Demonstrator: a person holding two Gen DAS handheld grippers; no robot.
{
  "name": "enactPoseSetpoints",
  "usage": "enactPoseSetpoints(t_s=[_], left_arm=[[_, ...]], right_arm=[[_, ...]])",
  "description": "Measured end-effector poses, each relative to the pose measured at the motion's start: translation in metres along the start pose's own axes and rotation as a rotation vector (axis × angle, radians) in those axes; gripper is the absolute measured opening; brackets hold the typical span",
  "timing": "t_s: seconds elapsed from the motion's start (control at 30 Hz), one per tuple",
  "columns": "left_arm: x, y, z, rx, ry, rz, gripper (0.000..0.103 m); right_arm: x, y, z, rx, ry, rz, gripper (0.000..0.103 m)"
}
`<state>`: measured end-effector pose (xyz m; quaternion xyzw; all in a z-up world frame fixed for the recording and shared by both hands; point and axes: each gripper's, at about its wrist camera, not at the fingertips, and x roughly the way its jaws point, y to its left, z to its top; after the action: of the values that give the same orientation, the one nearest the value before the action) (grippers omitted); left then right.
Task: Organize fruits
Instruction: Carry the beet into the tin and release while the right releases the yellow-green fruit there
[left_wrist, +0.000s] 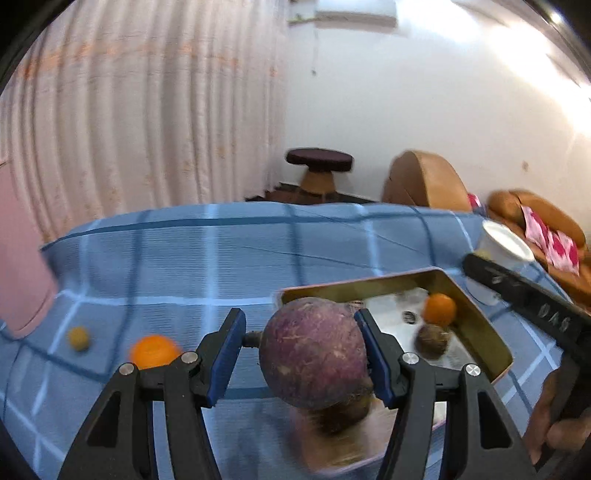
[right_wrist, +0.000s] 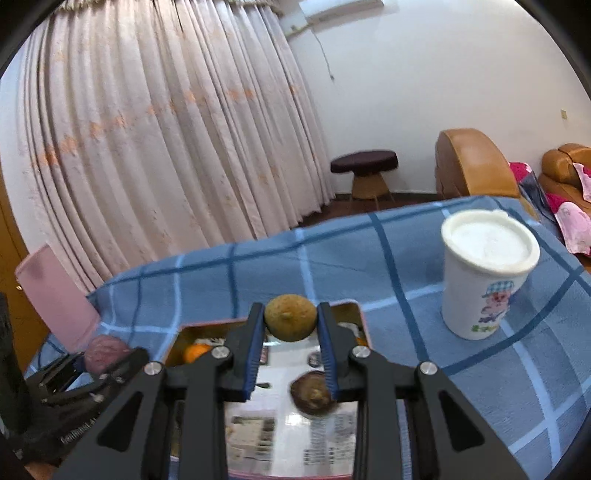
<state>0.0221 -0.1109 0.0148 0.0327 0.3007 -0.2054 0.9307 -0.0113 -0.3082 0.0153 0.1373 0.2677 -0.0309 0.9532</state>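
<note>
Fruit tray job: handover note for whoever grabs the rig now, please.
Left hand-held gripper: holds the large purple fruit at the near left corner of the tray; not yet in.
Right hand-held gripper: shut on a small greenish-brown fruit, above the tray.
In the tray: an orange and a brown fruit.
Left on the cloth: one orange and one small yellowish fruit.
White cup stands right of the tray.
</note>
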Motion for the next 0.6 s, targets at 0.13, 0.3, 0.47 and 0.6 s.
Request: enactPoseSetpoints(t_s=[0.13, 0.3, 0.47, 0.6], left_arm=[[0.019, -0.031, 0.001, 0.044, 0.036, 0.005, 0.062], [0.028, -0.042, -0.005, 0.072, 0.07, 0.026, 0.063], [0.018, -0.05, -0.003, 0.116, 0.003, 0.054, 0.078], [0.01, -0.042, 0.002, 0.1, -0.046, 0.063, 0.078]], right_arm=[[0.011, -0.004, -0.003, -0.01, 0.041, -0.003, 0.032], [0.018, -0.005, -0.007, 0.004, 0.08, 0.017, 0.037], [0.012, -0.004, -0.007, 0.002, 0.033, -0.013, 0.054], [0.003, -0.01, -0.005, 0.033, -0.041, -0.046, 0.07]])
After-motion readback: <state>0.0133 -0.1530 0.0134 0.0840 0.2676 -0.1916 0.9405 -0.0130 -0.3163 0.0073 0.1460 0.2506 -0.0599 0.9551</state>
